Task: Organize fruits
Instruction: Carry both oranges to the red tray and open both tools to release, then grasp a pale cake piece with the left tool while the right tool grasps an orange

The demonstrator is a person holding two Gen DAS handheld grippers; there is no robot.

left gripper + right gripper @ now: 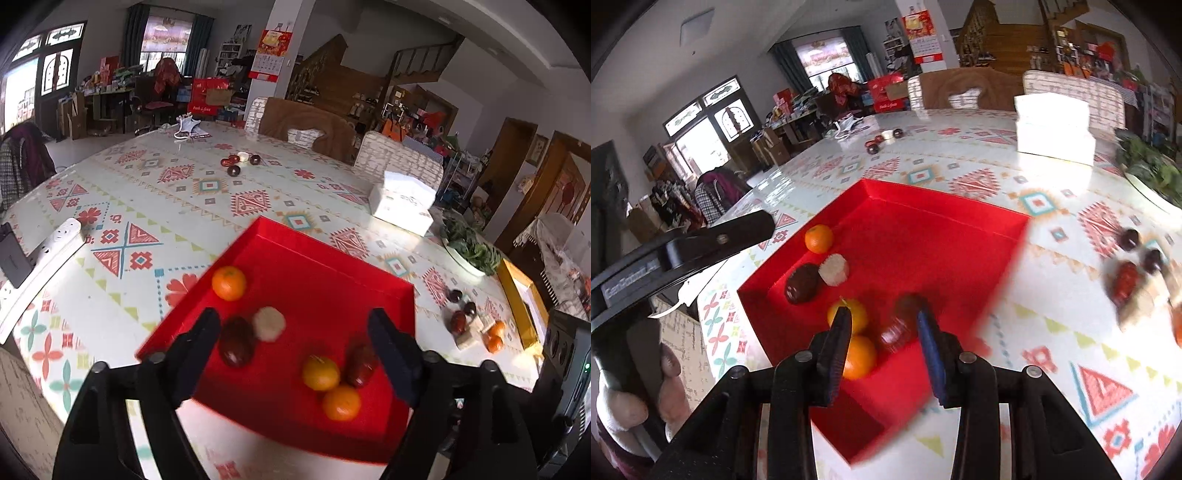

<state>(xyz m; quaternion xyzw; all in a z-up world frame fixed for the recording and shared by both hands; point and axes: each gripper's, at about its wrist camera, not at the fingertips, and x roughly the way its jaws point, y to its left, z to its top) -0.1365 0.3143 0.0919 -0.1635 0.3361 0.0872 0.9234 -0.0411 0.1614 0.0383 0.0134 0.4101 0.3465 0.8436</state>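
so right now my right gripper (886,350) sits low over the near corner of the red tray (945,210), fingers spread with nothing pinched. A dark red fruit (899,325) lies just ahead, pretty much in the gap between the tips; it's blurred, so I can't tell its long axis or whether anything touches it. Just left of it are two oranges (849,314) nearly touching each other, and the left finger overlaps them in view, so a sloppy close could bump them

My left gripper (295,339) hangs wide open above the same tray, holding nothing. Another dark fruit (236,341) lies beside its left finger, with a pale round one (269,323) touching it and a lone orange (229,283) further back near the tray wall

The fruit not yet sorted is off to the right on the tablecloth (960,155): a loose pile (1134,266) of dark ones and oranges. I reckon the right hand is nearer to it. Way beyond, a small far cluster (240,162), plus a tissue box (402,201) and a plate of greens (469,247)
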